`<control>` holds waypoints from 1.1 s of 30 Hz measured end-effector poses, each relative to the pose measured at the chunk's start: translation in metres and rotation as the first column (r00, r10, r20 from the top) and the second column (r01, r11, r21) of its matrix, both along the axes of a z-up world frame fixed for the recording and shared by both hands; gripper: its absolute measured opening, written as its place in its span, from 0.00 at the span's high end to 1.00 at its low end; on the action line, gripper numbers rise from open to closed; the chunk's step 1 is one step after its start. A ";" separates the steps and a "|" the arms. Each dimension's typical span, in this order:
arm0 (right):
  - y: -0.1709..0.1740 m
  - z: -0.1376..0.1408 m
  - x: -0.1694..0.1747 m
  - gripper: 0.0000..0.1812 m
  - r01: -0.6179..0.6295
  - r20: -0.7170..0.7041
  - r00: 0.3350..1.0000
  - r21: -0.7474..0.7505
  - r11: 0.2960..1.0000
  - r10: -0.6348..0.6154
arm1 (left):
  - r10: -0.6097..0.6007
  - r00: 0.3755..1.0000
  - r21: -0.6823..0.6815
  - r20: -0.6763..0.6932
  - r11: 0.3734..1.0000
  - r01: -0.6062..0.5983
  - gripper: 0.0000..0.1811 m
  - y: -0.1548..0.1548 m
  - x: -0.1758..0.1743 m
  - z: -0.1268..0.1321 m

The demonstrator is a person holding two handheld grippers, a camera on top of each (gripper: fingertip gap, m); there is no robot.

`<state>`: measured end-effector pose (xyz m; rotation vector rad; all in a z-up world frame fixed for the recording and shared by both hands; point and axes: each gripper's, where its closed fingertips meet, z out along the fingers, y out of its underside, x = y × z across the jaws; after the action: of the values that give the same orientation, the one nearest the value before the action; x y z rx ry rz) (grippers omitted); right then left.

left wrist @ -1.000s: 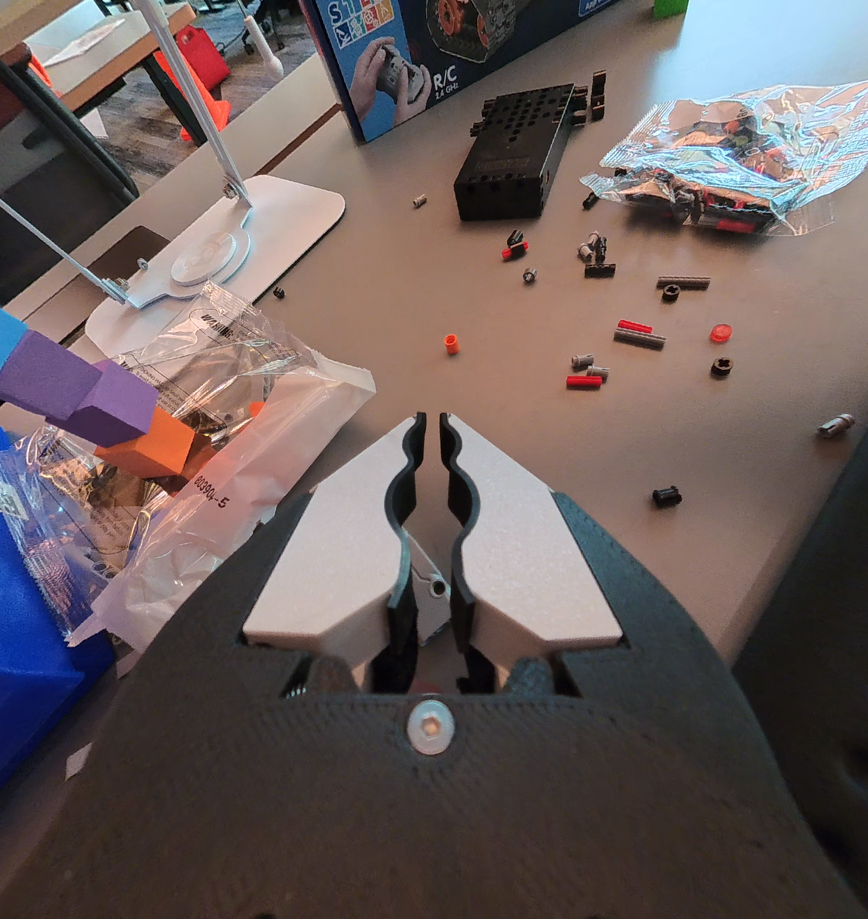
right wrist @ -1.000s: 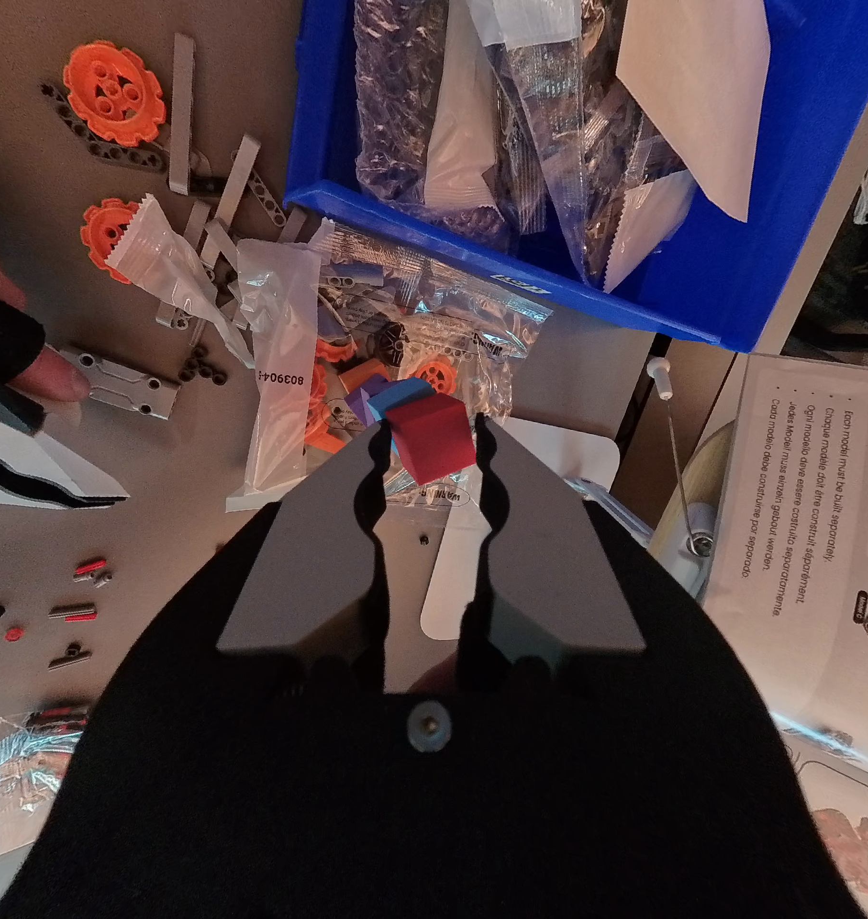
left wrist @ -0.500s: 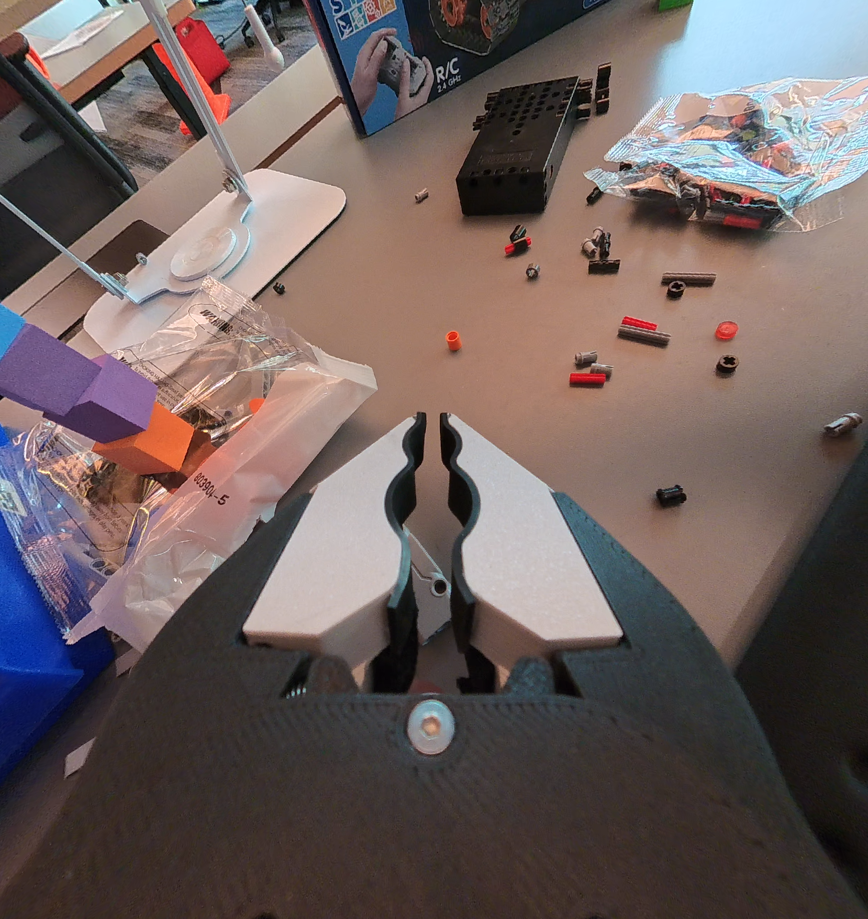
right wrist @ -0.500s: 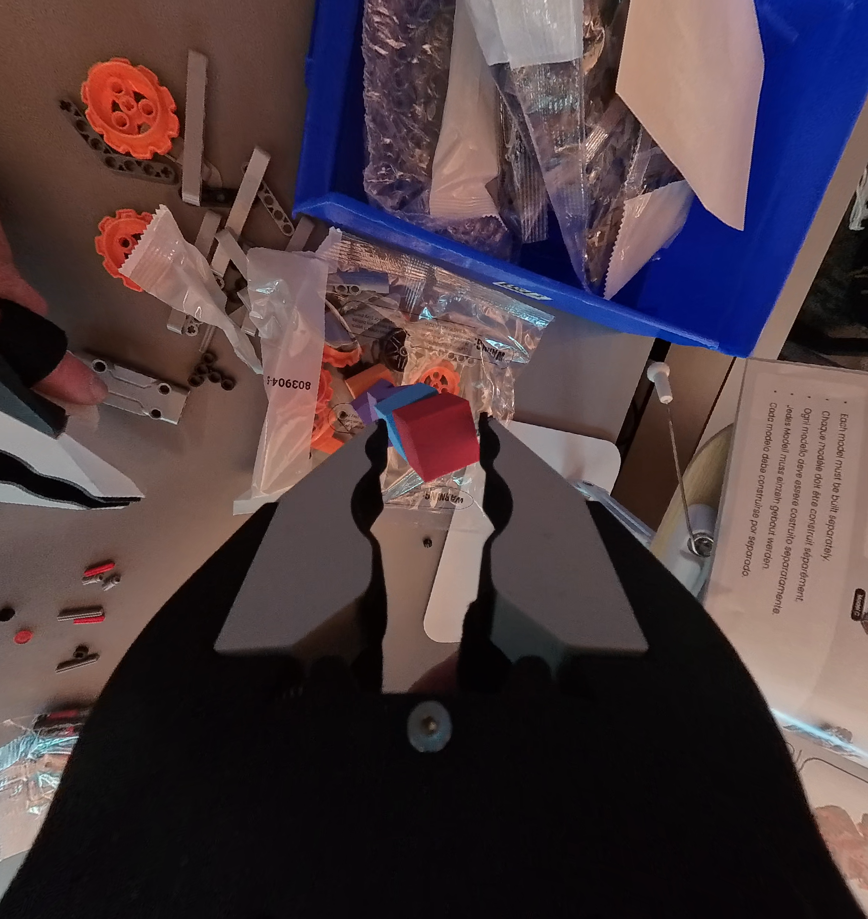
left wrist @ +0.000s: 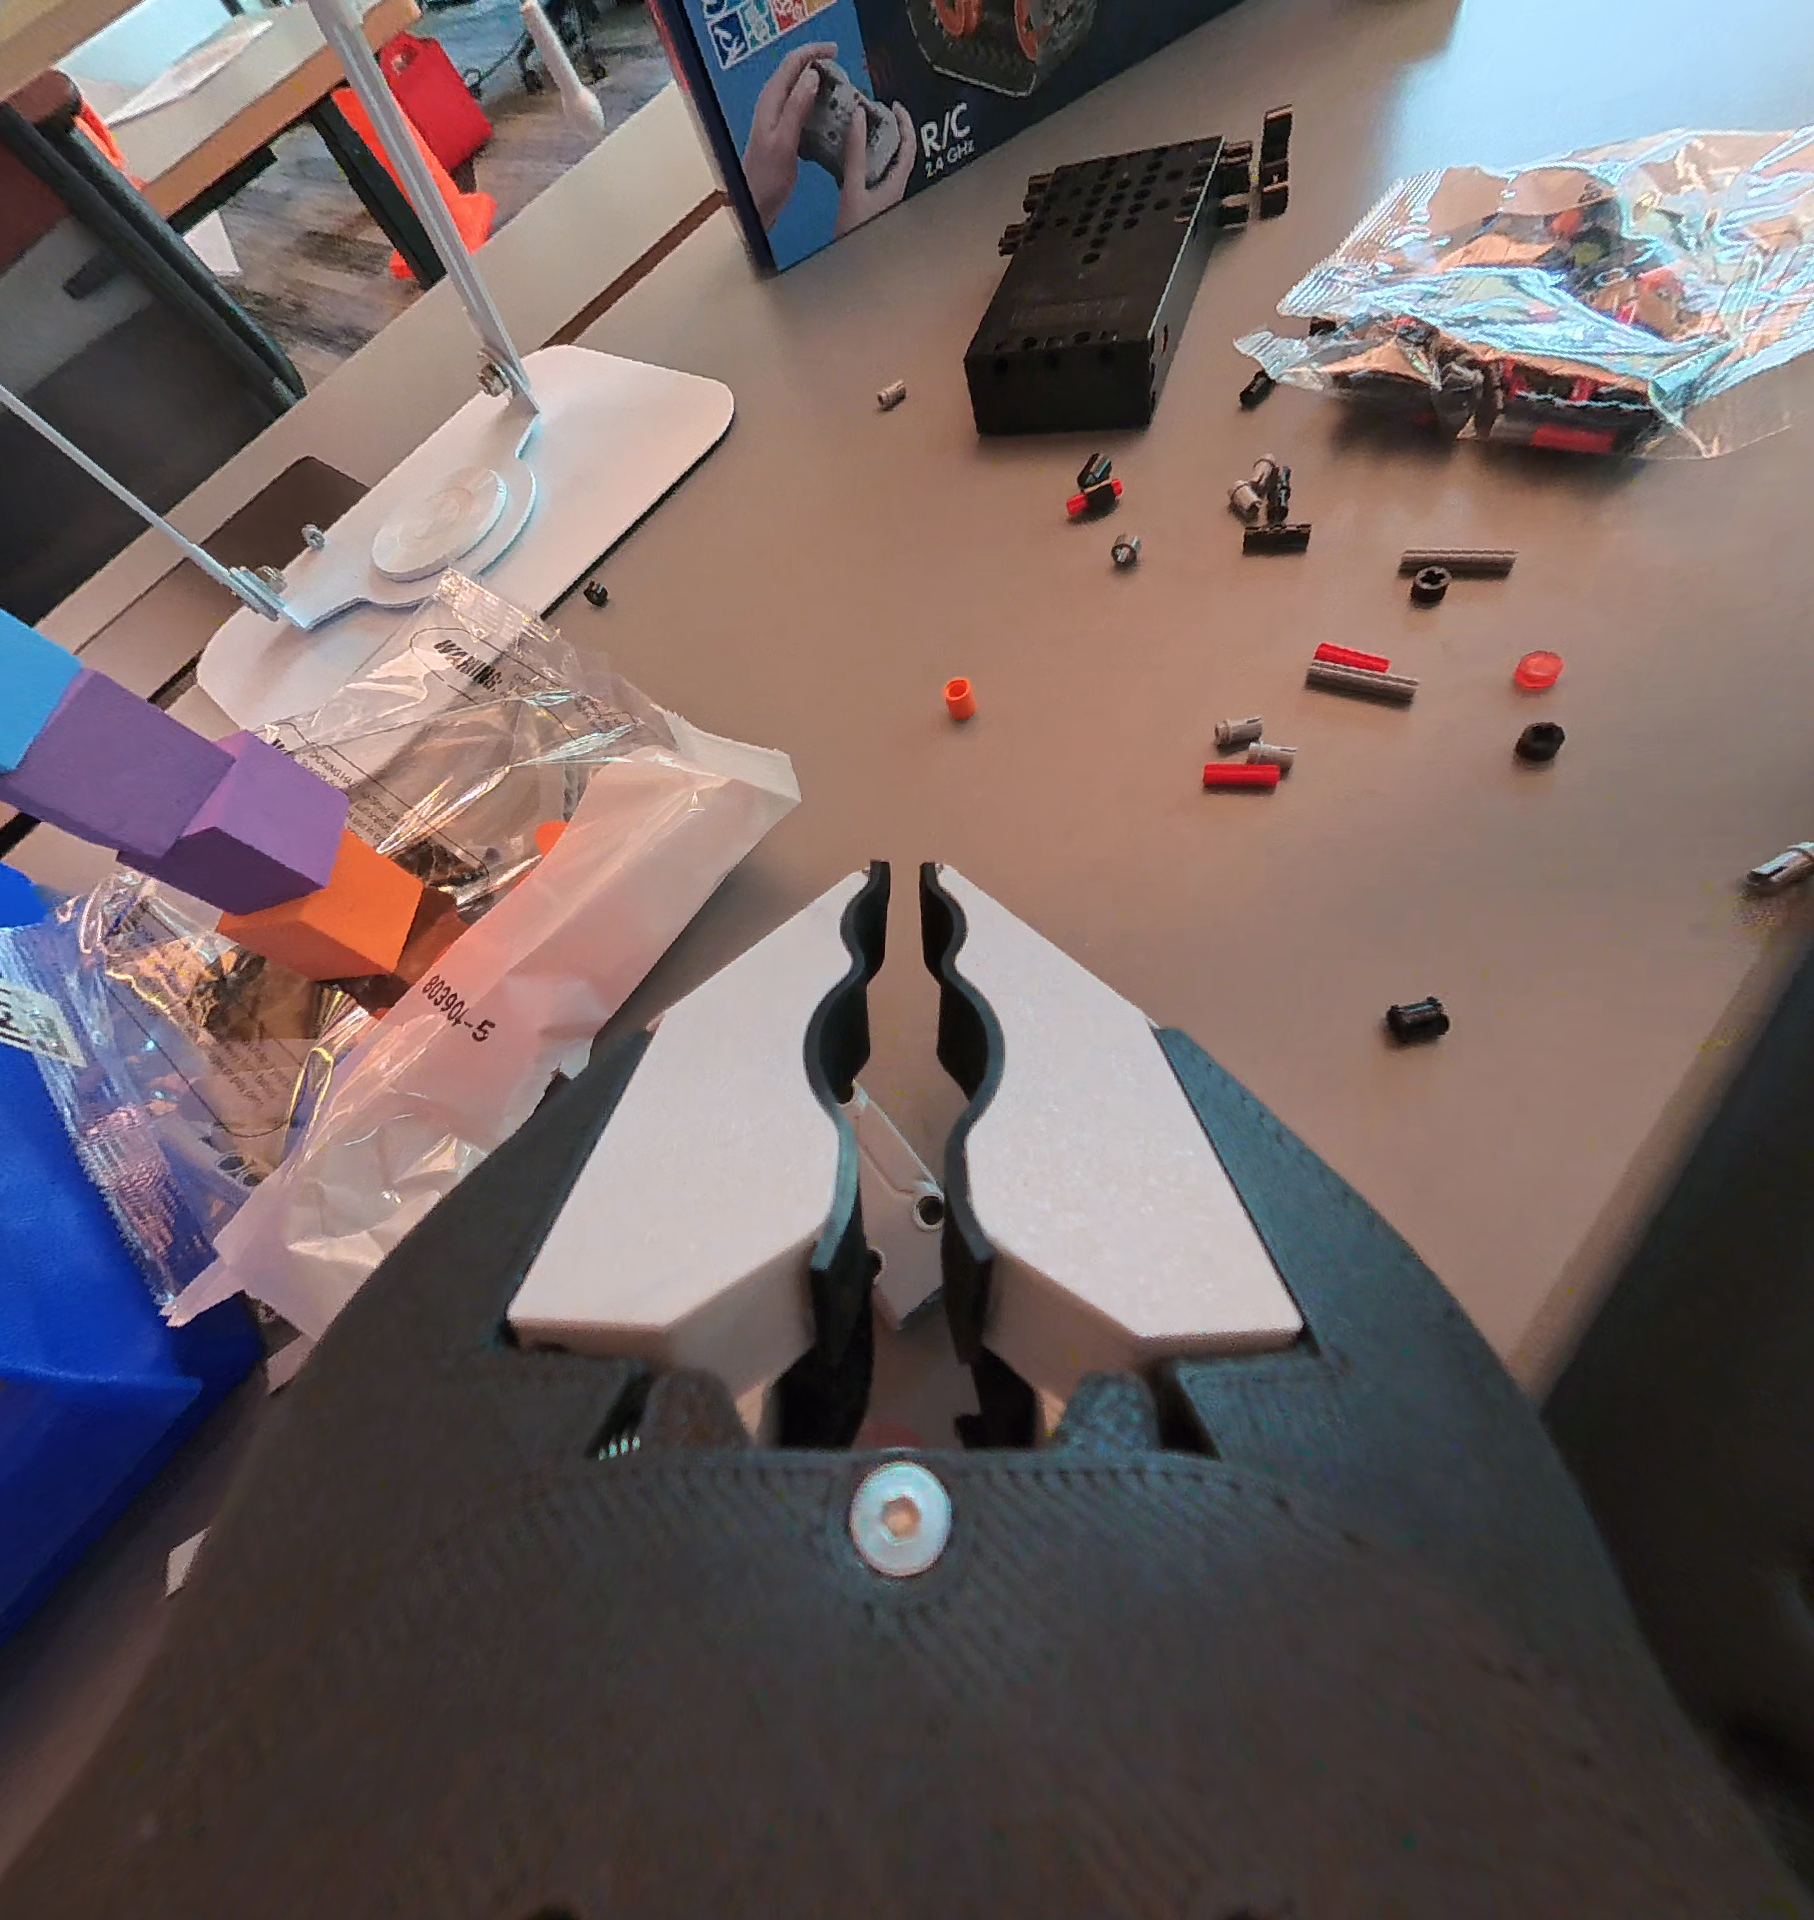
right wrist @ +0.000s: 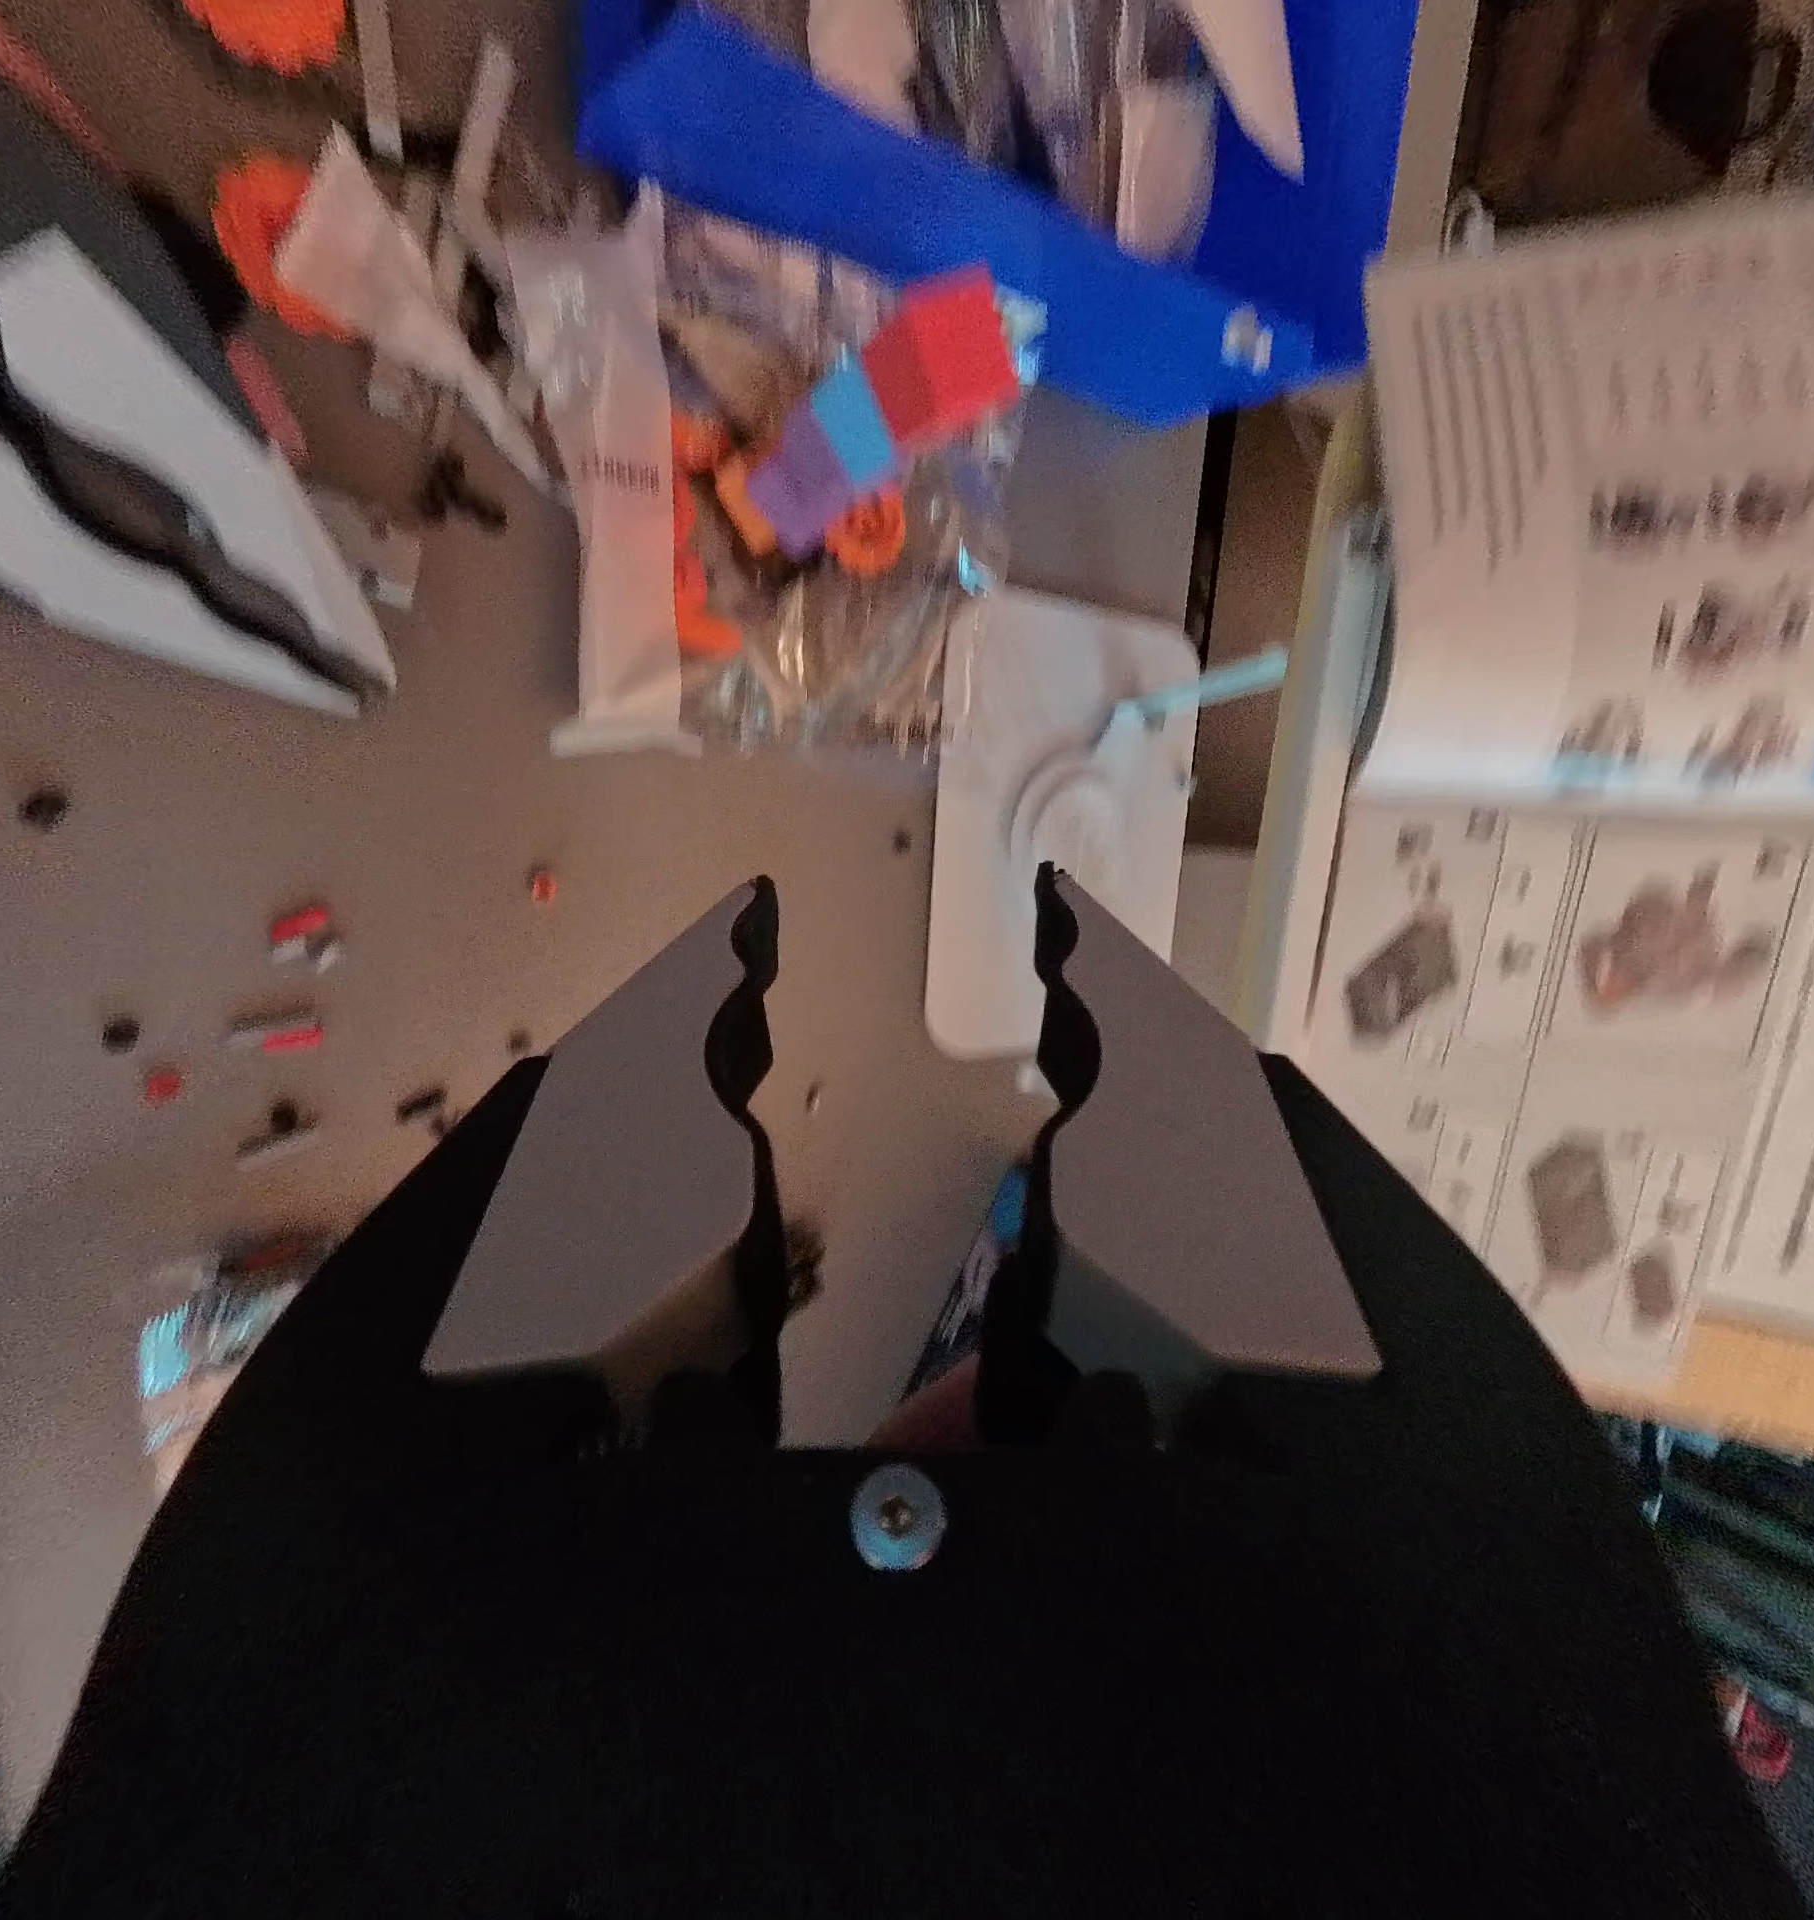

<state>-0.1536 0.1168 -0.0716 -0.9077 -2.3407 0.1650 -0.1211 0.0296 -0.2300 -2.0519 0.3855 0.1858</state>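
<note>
The left gripper [left wrist: 898,883] has its jaws nearly together at the tips, clamped farther back on a small grey part [left wrist: 898,1174]. Just beside it on the left lies a clear bag [left wrist: 446,883] with coloured blocks [left wrist: 207,800] over it, by a blue bin [left wrist: 41,1195]. The right gripper [right wrist: 903,894] stands apart and empty above the table [right wrist: 674,831]; its view is blurred. Beyond it hang the blocks [right wrist: 882,416], a white stand base [right wrist: 1059,831] and paper sheets [right wrist: 1609,623] at right.

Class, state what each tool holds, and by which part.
Right tool: open, empty. Left tool: nearly shut; a pale grey piece shows between its jaws, but whether it is gripped cannot be told.
</note>
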 end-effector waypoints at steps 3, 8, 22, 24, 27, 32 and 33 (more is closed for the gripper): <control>0.048 -0.010 0.070 0.73 0.140 0.007 0.990 -0.003 0.990 -0.140 | 0.000 1.000 0.007 0.002 1.000 0.000 0.97 0.000 0.001 0.002; 0.138 -0.047 0.198 0.74 0.439 0.057 0.898 -0.068 0.896 -0.436 | -0.005 1.000 0.007 0.003 1.000 0.005 0.97 0.000 0.002 0.002; 0.253 -0.168 0.298 0.76 0.791 0.139 0.592 -0.291 0.539 -0.794 | 0.023 0.999 -0.011 0.024 1.000 -0.023 0.97 0.002 -0.003 -0.003; 0.260 -0.179 0.302 0.76 0.816 0.159 0.563 -0.266 0.514 -0.811 | 0.024 0.999 -0.015 0.022 1.000 -0.024 0.97 0.002 -0.004 -0.004; 0.257 -0.190 0.302 0.82 0.812 0.177 0.570 -0.274 0.516 -0.802 | 0.024 0.999 -0.016 0.023 1.000 -0.024 0.97 0.002 -0.004 -0.005; 0.239 -0.166 0.282 0.85 0.765 0.116 0.621 -0.309 0.566 -0.776 | 0.023 1.000 -0.019 0.019 1.000 -0.022 0.97 0.003 -0.003 -0.005; 0.228 -0.152 0.268 0.85 0.731 0.087 0.655 -0.324 0.600 -0.751 | 0.022 1.000 -0.020 0.019 1.000 -0.022 0.97 0.003 -0.003 -0.005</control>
<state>0.1149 0.3451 -0.2238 -1.9506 -1.6976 0.2334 -0.1245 0.0325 -0.2352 -2.0763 0.3540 0.1764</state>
